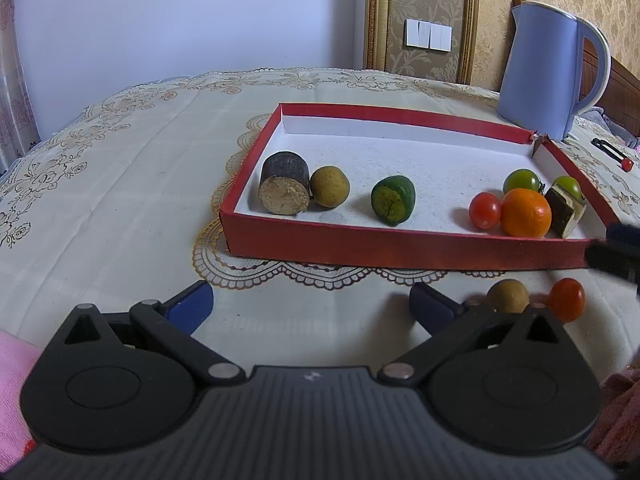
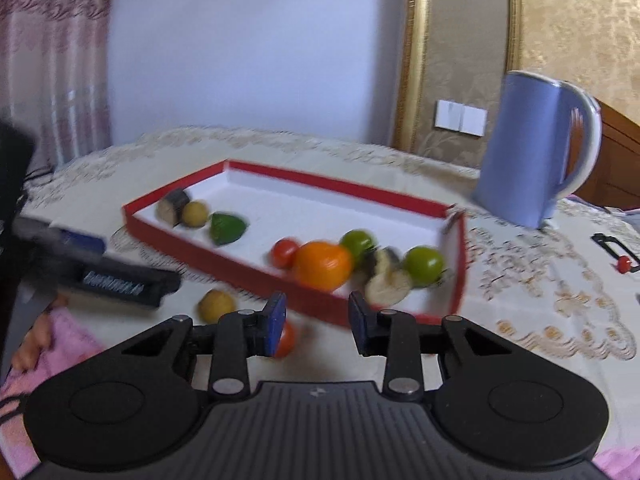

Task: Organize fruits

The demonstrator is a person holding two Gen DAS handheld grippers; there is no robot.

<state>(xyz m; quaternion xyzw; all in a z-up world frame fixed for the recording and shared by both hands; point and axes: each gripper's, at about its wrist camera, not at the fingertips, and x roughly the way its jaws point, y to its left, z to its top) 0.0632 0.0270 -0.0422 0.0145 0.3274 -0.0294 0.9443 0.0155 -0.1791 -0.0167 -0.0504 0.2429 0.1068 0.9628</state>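
Note:
A red box lid (image 1: 360,242) (image 2: 240,270) lies on the table and holds several fruits: a dark cut cylinder (image 1: 285,188), a tan ball (image 1: 329,186), a green cut fruit (image 1: 393,200), a red tomato (image 1: 484,210), an orange (image 1: 525,212) (image 2: 323,265), green tomatoes (image 1: 521,181) and a cut piece (image 1: 564,210). Outside the box, on the cloth, lie a tan ball (image 1: 508,296) (image 2: 216,306) and a red tomato (image 1: 566,299) (image 2: 285,339). My left gripper (image 1: 310,306) is open and empty, low before the box. My right gripper (image 2: 316,326) is open, its left finger beside the loose tomato.
A blue kettle (image 1: 548,68) (image 2: 536,148) stands behind the box's right end. A small black tool with a red knob (image 1: 612,152) (image 2: 618,254) lies at the far right. A patterned tablecloth (image 1: 120,184) covers the table; a wall is behind.

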